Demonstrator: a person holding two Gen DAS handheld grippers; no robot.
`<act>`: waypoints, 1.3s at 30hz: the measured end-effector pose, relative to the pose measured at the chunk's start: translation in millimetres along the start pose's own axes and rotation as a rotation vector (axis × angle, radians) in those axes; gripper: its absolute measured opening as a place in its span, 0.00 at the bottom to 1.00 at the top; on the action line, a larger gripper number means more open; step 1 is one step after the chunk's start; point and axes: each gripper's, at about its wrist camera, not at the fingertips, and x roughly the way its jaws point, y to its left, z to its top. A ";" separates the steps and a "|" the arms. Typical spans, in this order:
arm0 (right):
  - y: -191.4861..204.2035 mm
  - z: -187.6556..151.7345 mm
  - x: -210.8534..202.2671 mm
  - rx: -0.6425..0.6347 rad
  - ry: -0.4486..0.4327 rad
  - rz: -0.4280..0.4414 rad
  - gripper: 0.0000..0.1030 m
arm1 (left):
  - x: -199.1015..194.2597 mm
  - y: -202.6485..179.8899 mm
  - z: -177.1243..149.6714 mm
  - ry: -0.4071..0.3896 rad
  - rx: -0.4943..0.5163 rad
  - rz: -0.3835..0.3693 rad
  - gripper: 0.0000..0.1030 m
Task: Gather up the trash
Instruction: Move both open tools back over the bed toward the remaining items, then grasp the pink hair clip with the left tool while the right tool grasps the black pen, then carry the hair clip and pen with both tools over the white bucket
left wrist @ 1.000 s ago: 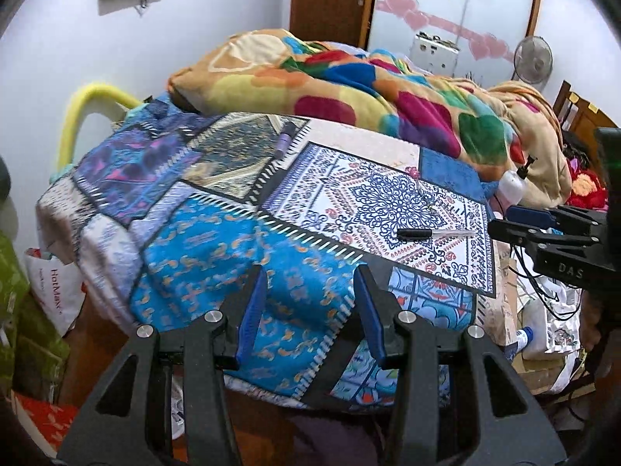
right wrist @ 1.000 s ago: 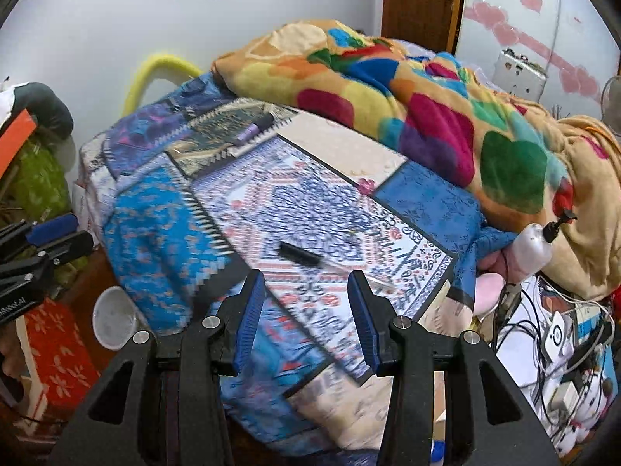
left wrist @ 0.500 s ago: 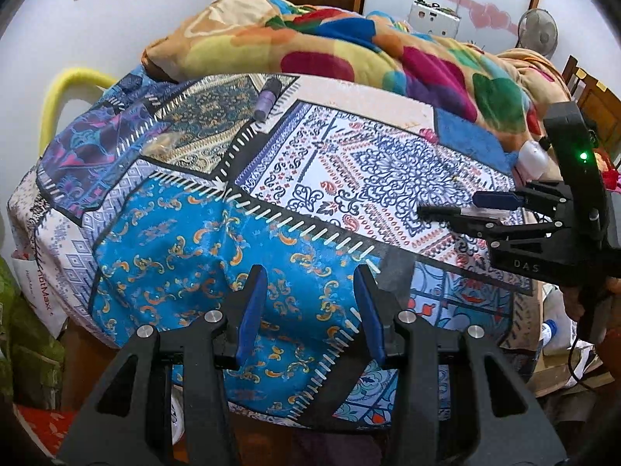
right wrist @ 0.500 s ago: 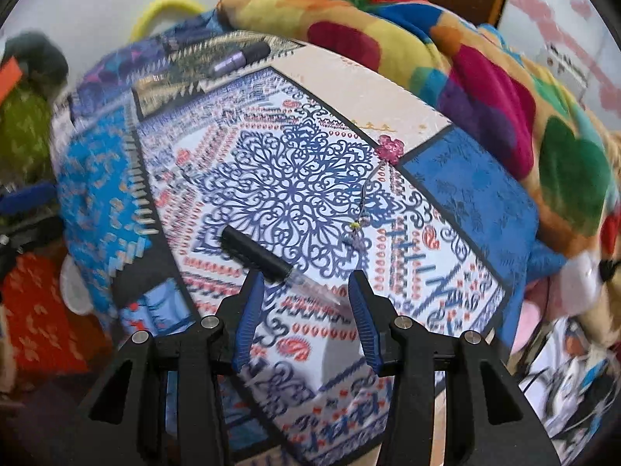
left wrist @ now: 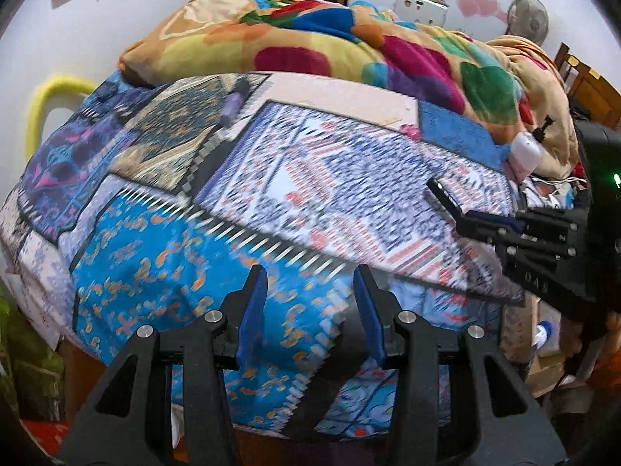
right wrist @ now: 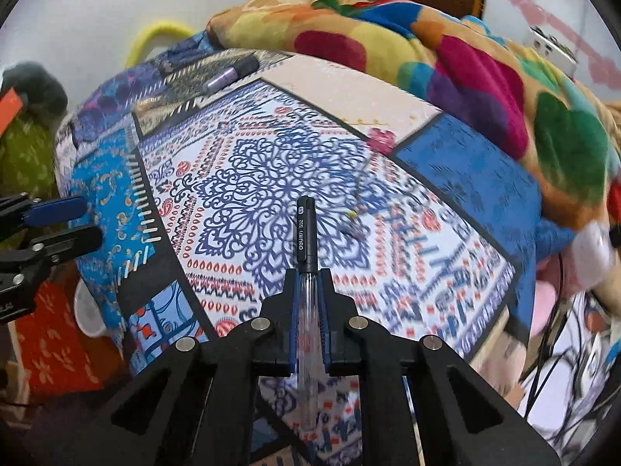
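A pen [right wrist: 306, 233] with a black cap and a clear barrel sticks forward from my right gripper [right wrist: 308, 276], which is shut on the barrel just above the patterned bedspread [right wrist: 248, 178]. The left wrist view has that right gripper [left wrist: 462, 219] at the right edge, the pen's black cap [left wrist: 440, 194] poking out of it. My left gripper [left wrist: 309, 275] stands open over the blue front part of the bedspread [left wrist: 155, 240] with nothing between its fingers. It also appears at the left of the right wrist view, the left gripper [right wrist: 66, 221] still open. A purple marker [left wrist: 233, 103] lies further back on the bed.
A crumpled multicoloured blanket [left wrist: 349, 50] fills the back of the bed. A white pump bottle [left wrist: 526, 151] and tangled cables [right wrist: 562, 349] sit off the right side. A yellow hoop [left wrist: 50, 97] stands at the left, a white cup [right wrist: 87, 310] on the floor below.
My right gripper came down over the pen and shut on it; the pen now points forward between its fingers. My left gripper moved lower and closer to the bed, still open.
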 end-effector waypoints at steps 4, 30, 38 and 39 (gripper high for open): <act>-22.1 -1.9 -20.5 0.093 -0.053 -0.022 0.08 | 5.5 -23.3 24.5 -0.009 0.020 -0.050 0.44; -95.2 9.5 -25.4 0.263 -0.183 -0.118 0.08 | 125.5 -113.3 112.6 -0.058 0.108 -0.019 0.27; -87.8 10.5 -29.4 0.277 -0.176 -0.109 0.08 | 118.2 -111.3 106.2 -0.033 0.116 -0.029 0.18; -86.1 11.0 -32.6 0.276 -0.180 -0.109 0.08 | 112.9 -109.1 102.9 -0.034 0.113 -0.035 0.18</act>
